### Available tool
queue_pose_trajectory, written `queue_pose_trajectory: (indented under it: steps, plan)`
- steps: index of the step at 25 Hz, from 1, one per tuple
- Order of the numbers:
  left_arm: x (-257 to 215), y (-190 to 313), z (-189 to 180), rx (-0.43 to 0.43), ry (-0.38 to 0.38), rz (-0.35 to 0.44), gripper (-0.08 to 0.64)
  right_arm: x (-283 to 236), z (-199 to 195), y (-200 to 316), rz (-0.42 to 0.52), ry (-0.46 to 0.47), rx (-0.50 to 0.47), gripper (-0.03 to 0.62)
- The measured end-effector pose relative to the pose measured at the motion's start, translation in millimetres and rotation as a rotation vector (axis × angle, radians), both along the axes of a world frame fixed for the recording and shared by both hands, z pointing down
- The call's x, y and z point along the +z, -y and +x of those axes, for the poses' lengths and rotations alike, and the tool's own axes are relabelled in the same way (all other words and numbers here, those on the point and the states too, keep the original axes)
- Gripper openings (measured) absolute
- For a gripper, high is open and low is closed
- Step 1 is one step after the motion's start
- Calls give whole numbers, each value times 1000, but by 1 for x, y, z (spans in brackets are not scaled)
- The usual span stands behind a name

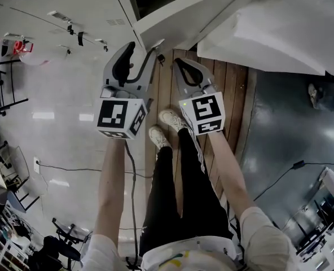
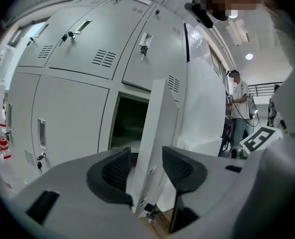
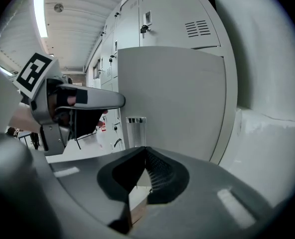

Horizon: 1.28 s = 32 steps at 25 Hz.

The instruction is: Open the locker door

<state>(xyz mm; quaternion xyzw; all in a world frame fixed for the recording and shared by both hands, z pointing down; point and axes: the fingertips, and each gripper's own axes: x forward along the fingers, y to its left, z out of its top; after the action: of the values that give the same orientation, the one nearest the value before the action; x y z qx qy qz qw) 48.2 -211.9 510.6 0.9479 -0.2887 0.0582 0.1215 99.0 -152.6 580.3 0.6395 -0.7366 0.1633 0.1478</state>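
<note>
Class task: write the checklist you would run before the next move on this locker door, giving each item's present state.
1. Locker door swung out from its compartment: ok.
2. Left hand-held gripper jaws apart, with the door edge between them: ok.
3. Right hand-held gripper shut and empty: ok.
4. Door at full swing: cannot tell.
5. Person in the background clear of the door: cannot tell.

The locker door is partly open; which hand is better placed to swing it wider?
Left. The left gripper is open with the edge of the door between its jaws, so it could probably clamp and pull. The right gripper is shut, empty, facing the door's flat face.
</note>
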Motion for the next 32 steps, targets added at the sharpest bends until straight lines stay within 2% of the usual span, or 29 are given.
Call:
queue_pose_trajectory:
  steps: [5,7,15,22,28,32]
  plan:
    - [-5,-3,6,-8,3,21,170,0,6,-8,-3,-7,-3,2]
    - [-4,-5,3,-20,7,16,109,-1,9,-11,-1,-9,3,2]
    - [-3,-28,6,32,35,28,98,-4,19,-45,-15,-26,32,2]
    - [-2,-63,15,109,42,20,98,6,17,-95,-84,-24,51,2]
    - [-3,-87,25,175,57,4,98,15,9,-126,-128,19,78,2]
    - [-3,-106,36,250,69,14,98,19,3,-143,-145,36,81,2]
